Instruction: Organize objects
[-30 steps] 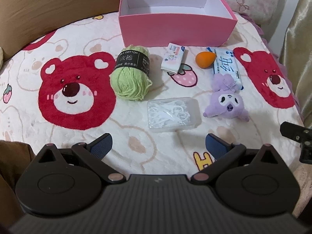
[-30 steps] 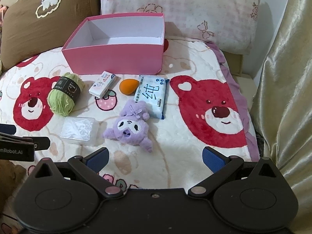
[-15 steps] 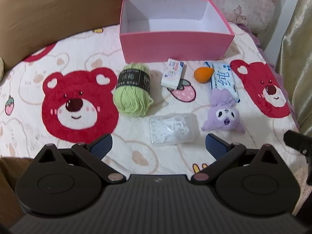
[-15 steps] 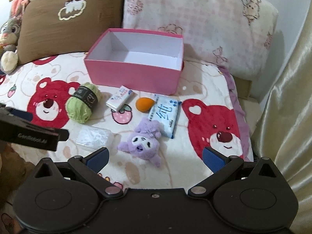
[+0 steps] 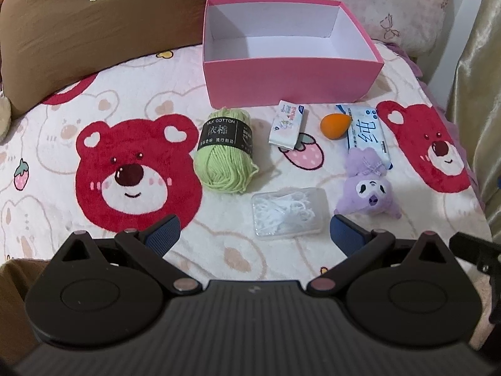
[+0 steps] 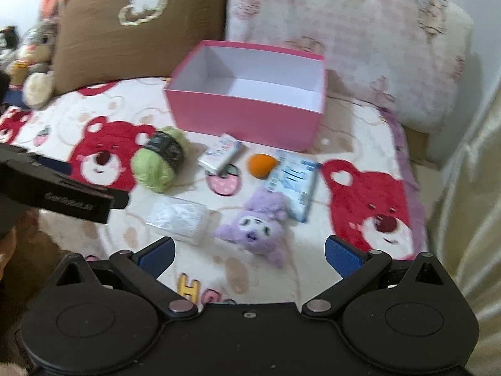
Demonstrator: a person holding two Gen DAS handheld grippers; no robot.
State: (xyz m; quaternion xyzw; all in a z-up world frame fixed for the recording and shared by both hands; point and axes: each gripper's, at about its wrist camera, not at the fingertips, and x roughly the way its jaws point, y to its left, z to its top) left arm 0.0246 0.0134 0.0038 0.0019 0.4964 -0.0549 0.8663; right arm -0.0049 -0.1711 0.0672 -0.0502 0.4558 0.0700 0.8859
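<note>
An empty pink box (image 5: 291, 83) (image 6: 247, 116) stands at the back of the bear-print blanket. In front of it lie a green yarn ball (image 5: 224, 150) (image 6: 158, 159), a small tissue pack (image 5: 288, 124) (image 6: 220, 155), an orange sponge (image 5: 335, 125) (image 6: 261, 164), a blue-and-white wipes pack (image 5: 369, 134) (image 6: 292, 181), a purple plush toy (image 5: 368, 188) (image 6: 253, 228) and a clear case of floss picks (image 5: 288, 211) (image 6: 178, 219). My left gripper (image 5: 255, 235) is open just short of the case. My right gripper (image 6: 249, 257) is open near the plush, holding nothing.
A brown pillow (image 5: 94, 31) and a pink patterned pillow (image 6: 360, 47) lean behind the box. Stuffed toys (image 6: 34, 62) sit far left. A gold curtain (image 6: 469, 188) hangs on the right beyond the blanket's edge. The left gripper's body (image 6: 56, 191) crosses the right wrist view.
Both grippers have pulled back and risen, so the box, pillows and objects sit farther off and lower in view. The right view has swung and is blurred. Nothing was grasped.
</note>
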